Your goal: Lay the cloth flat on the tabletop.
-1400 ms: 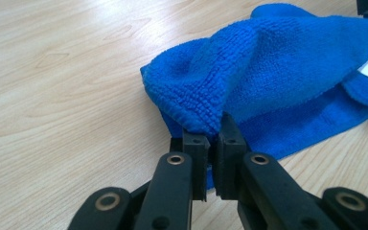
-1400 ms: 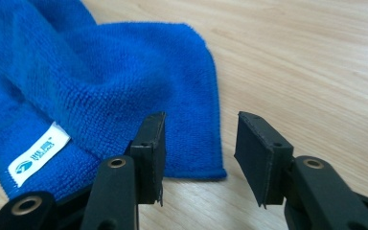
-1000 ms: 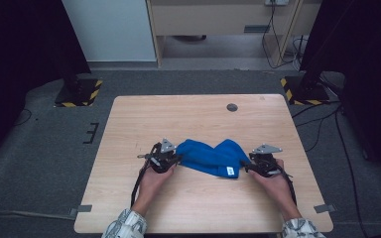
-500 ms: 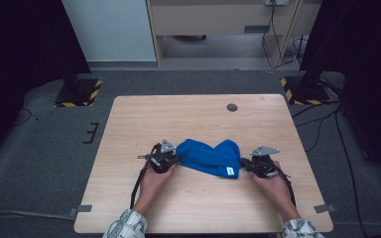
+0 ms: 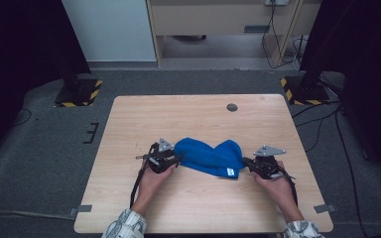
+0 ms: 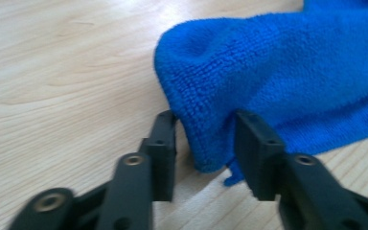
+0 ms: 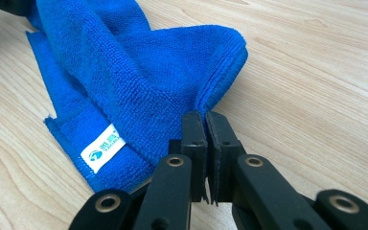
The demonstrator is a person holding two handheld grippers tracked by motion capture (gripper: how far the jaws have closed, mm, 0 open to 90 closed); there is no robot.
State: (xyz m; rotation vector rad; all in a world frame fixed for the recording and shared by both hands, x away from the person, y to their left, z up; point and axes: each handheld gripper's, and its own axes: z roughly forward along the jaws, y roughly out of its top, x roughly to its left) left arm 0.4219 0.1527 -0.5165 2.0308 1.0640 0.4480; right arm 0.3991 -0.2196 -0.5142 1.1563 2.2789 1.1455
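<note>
In the high view we see a blue microfibre cloth (image 5: 209, 157) lying bunched in the lower middle of the frame, on the light wooden counter (image 5: 198, 119). Our left gripper (image 5: 174, 160) is at the left end of the cloth and our right gripper (image 5: 247, 161) is at its right end, each one held by a hand that comes from the bottom edge. A small round dark hole (image 5: 232, 107) sits on the counter in the upper middle.

In the left gripper view, the left gripper (image 6: 206, 143) is released: its jaws have just been opening, and the folded corner of the cloth (image 6: 287, 76) stands between them. The left jaw is apart from the fabric; the right jaw is at its edge.

In the right gripper view, the right gripper (image 7: 205, 125) is clenched on a thin edge of the cloth (image 7: 124, 81), which rises toward the upper left of the frame. A small white label (image 7: 102, 147) is on the cloth hem at the lower left.
</note>
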